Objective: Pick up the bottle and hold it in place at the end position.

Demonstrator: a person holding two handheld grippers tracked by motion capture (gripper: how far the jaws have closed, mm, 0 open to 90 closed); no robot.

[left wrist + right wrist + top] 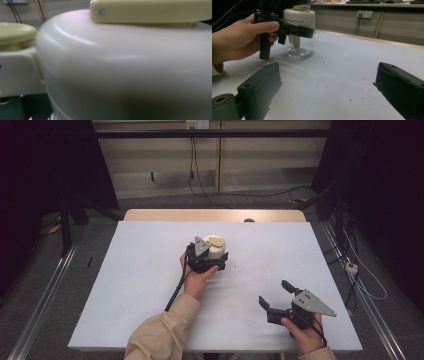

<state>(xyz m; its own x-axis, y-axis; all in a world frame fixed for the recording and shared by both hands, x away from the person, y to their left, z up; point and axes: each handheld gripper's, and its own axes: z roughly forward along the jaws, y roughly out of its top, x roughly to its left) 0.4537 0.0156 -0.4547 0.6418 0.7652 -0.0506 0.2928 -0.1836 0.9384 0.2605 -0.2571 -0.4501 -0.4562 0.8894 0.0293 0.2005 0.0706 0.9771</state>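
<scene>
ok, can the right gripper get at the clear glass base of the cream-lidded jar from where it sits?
Probably yes. The right gripper is open, and bare table lies between it and the jar's glass base. The left gripper sits higher, around the cream lid.

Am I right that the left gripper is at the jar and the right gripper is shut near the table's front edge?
Not quite: the right gripper is open, its jaws wide apart in the right gripper view and the high view. The rest holds: the left gripper is at the jar, and the right one sits near the table's front edge.
</scene>
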